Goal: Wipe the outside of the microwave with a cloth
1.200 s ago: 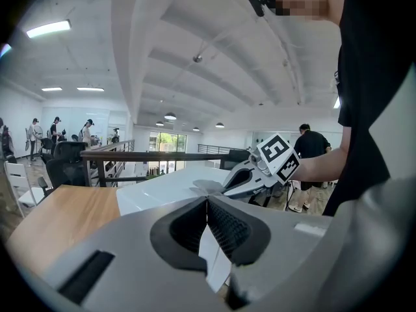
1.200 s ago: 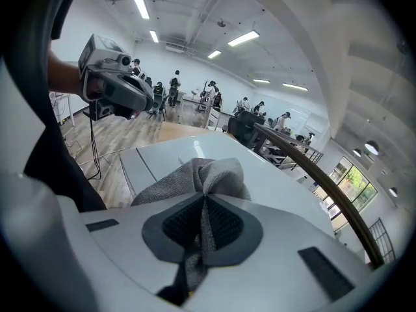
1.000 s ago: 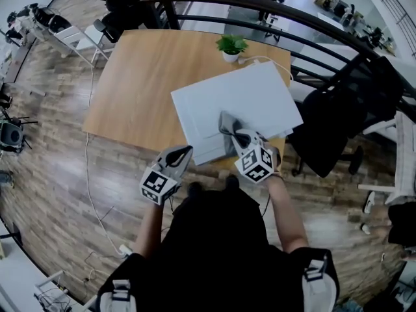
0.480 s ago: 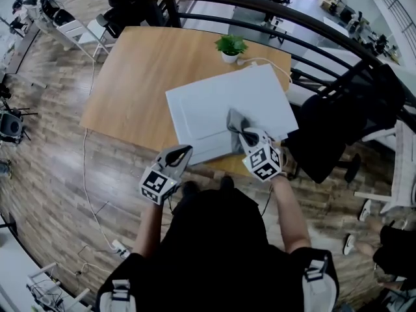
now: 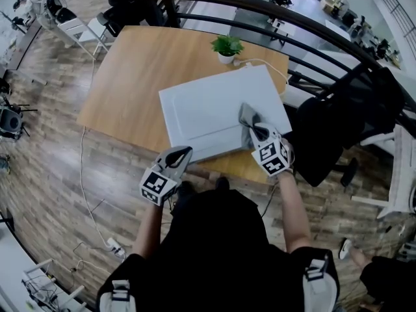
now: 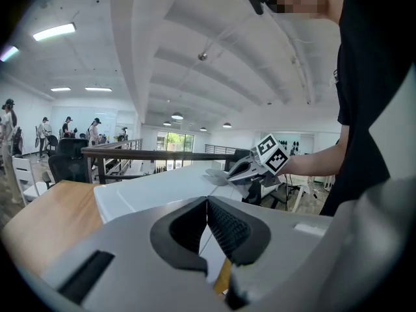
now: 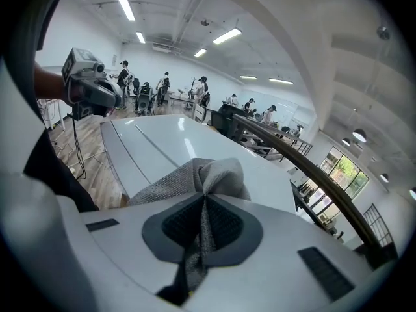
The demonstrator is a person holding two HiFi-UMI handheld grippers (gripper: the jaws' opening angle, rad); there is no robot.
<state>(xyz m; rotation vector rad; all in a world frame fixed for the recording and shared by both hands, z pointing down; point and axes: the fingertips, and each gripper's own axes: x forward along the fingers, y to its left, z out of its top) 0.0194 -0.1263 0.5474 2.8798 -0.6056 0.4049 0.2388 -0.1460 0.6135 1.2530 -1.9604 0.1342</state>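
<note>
The white microwave [image 5: 208, 106] stands on the wooden table [image 5: 136, 70], its flat top facing up. A grey cloth [image 5: 250, 119] lies bunched on the top's right front part, and my right gripper [image 5: 257, 134] is shut on it. In the right gripper view the cloth [image 7: 201, 177] is pinched between the jaws over the microwave's top [image 7: 162, 142]. My left gripper [image 5: 179, 153] hovers off the table's front edge, left of the microwave's front, shut with nothing in it. In the left gripper view its jaws [image 6: 207, 223] meet, with the microwave [image 6: 156, 187] ahead.
A small potted plant [image 5: 225, 47] stands at the table's far edge behind the microwave, with a white cable [image 5: 263, 62] beside it. A dark railing [image 5: 312, 34] curves behind the table. A black chair [image 5: 335, 125] stands at the right. Wooden floor [image 5: 52, 168] surrounds the table.
My right gripper has slid the cloth to the right and farther back across the microwave's top. The left gripper has stayed in place.
</note>
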